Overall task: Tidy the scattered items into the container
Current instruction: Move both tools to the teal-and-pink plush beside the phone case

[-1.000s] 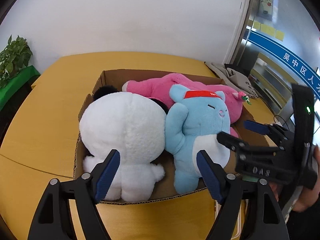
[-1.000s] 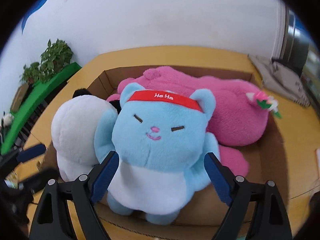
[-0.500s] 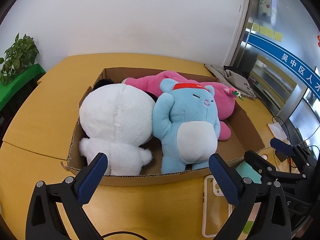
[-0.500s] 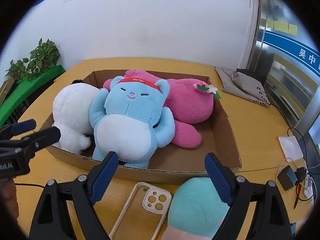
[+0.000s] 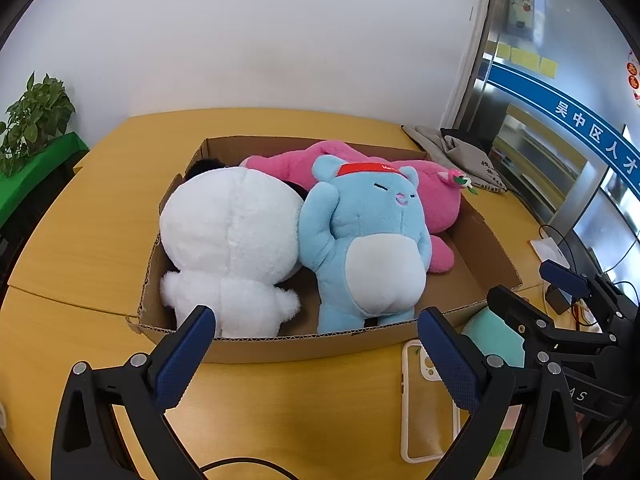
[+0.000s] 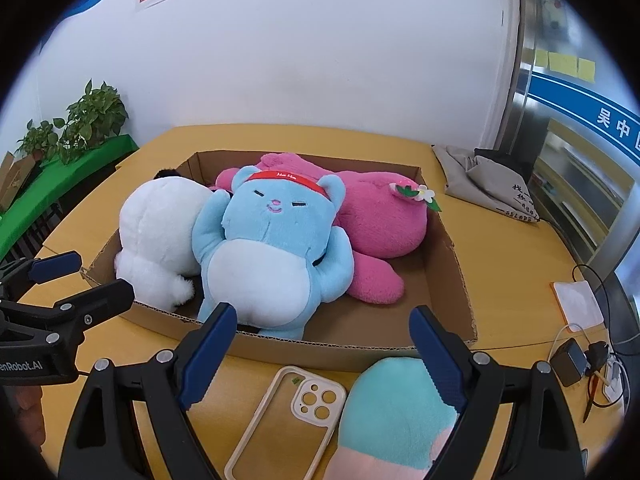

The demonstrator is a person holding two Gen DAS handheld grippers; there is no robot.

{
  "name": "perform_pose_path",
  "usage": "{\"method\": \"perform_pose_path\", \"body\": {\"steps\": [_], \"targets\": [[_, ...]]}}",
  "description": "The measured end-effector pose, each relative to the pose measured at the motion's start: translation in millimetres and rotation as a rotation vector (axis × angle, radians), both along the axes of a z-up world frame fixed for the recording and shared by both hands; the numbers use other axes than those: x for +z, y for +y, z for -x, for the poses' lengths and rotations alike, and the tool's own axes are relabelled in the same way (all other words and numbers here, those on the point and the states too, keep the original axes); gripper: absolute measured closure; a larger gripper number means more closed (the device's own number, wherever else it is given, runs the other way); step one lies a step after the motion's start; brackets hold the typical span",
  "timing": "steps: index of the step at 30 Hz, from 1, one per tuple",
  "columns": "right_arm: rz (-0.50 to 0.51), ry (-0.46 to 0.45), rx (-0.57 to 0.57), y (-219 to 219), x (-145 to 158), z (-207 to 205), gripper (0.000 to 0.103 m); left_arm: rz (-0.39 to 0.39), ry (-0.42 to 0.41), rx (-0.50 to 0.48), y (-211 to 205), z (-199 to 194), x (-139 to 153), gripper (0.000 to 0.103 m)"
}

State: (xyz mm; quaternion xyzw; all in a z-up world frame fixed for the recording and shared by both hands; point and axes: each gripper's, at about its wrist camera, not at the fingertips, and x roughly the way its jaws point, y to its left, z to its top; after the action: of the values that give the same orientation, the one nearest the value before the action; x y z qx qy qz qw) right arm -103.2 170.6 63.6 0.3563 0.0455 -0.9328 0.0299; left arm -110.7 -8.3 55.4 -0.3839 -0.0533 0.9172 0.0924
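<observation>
Cardboard box (image 5: 304, 346) sits just past both grippers, with white plush (image 5: 232, 232), blue bear (image 6: 272, 248) and pink plush (image 6: 380, 216) inside. Teal plush (image 6: 396, 400) and phone case (image 6: 288, 420) lie under the right gripper (image 6: 320, 344). Left gripper (image 5: 316, 344) too: both gaping wide, holding nothing.

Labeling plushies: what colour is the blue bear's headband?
Red, with small lettering; the headband shows best in the right wrist view.
</observation>
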Motion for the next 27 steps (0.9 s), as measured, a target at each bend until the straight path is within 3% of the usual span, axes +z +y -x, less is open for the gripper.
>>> {"method": "perform_pose_path", "body": {"steps": [27], "targets": [[0.044,-0.015,-0.02,16,-3,-12,0.014,-0.018,-0.008,-0.017,6,-7,2,0.001]]}}
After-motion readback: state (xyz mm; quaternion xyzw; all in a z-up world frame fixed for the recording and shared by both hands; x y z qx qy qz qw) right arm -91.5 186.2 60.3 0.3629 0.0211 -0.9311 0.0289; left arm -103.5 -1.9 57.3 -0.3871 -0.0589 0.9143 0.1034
